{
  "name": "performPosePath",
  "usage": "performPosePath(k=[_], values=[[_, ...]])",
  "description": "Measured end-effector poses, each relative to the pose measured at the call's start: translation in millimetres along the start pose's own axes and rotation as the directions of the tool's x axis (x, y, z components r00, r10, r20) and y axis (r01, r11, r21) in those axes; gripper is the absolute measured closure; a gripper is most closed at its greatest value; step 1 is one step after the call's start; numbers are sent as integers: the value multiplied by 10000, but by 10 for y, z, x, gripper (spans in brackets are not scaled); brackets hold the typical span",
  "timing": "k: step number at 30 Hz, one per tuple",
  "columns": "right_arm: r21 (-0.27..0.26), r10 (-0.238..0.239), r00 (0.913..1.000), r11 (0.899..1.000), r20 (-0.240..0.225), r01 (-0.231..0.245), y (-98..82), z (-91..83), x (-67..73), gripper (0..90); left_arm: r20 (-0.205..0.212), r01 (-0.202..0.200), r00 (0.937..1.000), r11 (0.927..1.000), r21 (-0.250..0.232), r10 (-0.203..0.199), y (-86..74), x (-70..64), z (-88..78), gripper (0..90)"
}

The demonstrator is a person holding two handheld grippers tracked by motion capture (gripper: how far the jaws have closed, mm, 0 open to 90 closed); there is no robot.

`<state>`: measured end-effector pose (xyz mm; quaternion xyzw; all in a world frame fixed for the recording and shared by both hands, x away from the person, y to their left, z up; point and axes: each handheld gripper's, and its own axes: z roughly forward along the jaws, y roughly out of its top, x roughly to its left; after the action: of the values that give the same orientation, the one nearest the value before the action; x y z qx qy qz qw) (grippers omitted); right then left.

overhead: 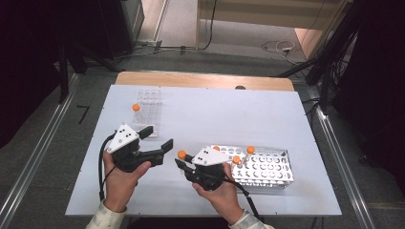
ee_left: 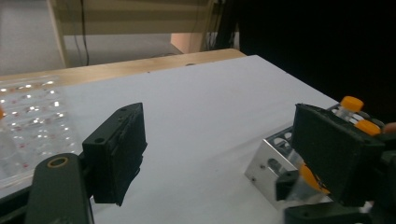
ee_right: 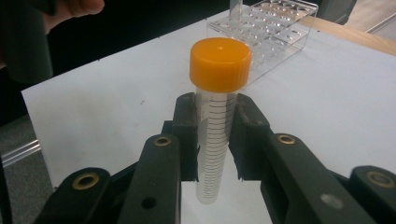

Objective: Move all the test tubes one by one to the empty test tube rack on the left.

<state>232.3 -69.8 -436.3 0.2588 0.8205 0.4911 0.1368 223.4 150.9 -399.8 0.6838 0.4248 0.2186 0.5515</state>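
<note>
We see a clear tube with an orange cap (ee_right: 218,116) clamped upright between the jaws of the right gripper (overhead: 184,161), its graduated wall pinched on both sides and the cap standing above the pads. It hangs over the white tabletop (overhead: 229,114) near the front edge, just left of the metal rack (overhead: 267,167), which sits toward the front right corner and holds a few more orange-capped tubes (overhead: 250,151). The left gripper (overhead: 160,138) hovers to the left of the held tube, its jaws wide apart with nothing between them. Beyond it, toward the rear left corner, stands a clear plastic rack (overhead: 149,112) with one orange-capped tube (overhead: 136,108) at its left side. The white top lies on a wooden table (overhead: 205,79) whose bare edge shows along the far side. Around it we see grey carpet (overhead: 52,157), metal rails (overhead: 334,143) on both sides, and cables (overhead: 279,46) trailing across the floor at the back.
</note>
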Motion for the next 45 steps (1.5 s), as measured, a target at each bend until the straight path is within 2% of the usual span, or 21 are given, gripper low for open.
performPosePath(k=[5, 11, 13, 20, 24, 31, 37, 39, 42, 45], values=[[65, 91, 9999, 9999, 75, -92, 1, 40, -21, 717, 517, -408, 9979, 9989, 237, 396, -16, -144, 53, 199], [4, 136, 9999, 9999, 85, -136, 8, 34, -29, 717, 895, -833, 9929, 9947, 604, 778, -50, -261, 115, 248], [-30, 152, 9998, 9999, 98, -152, 11, 26, -34, 717, 985, -911, 9916, 9933, 709, 839, -66, -273, 133, 286], [-53, 176, 9998, 9998, 121, -176, 14, 17, -40, 717, 1301, -1164, 9861, 9883, 985, 1032, -110, -304, 175, 501], [-70, 200, 9997, 9998, 119, -199, 15, 15, -43, 717, 1414, -1123, 9852, 9883, 1029, 972, -119, -298, 183, 589], [-52, 188, 9998, 9998, 118, -187, 14, 19, -46, 717, 1517, -1169, 9835, 9867, 1133, 991, -127, -296, 189, 692], [-53, 192, 9998, 9998, 98, -192, 12, 20, -46, 712, 1505, -1186, 9834, 9865, 1127, 1010, -125, -284, 181, 704], [-93, 232, 9997, 9997, 32, -232, 14, 16, -43, 660, 1443, -1154, 9845, 9880, 1030, 999, -122, -278, 174, 705], [-104, 373, 9992, 9992, -156, -375, 20, 14, -38, 491, 1424, -1052, 9856, 9897, 972, 908, -110, -255, 159, 706], [-207, 386, 9987, 9990, -341, -393, 27, -4, -24, 373, 1356, -938, 9875, 9914, 913, 809, -98, -222, 142, 706]])
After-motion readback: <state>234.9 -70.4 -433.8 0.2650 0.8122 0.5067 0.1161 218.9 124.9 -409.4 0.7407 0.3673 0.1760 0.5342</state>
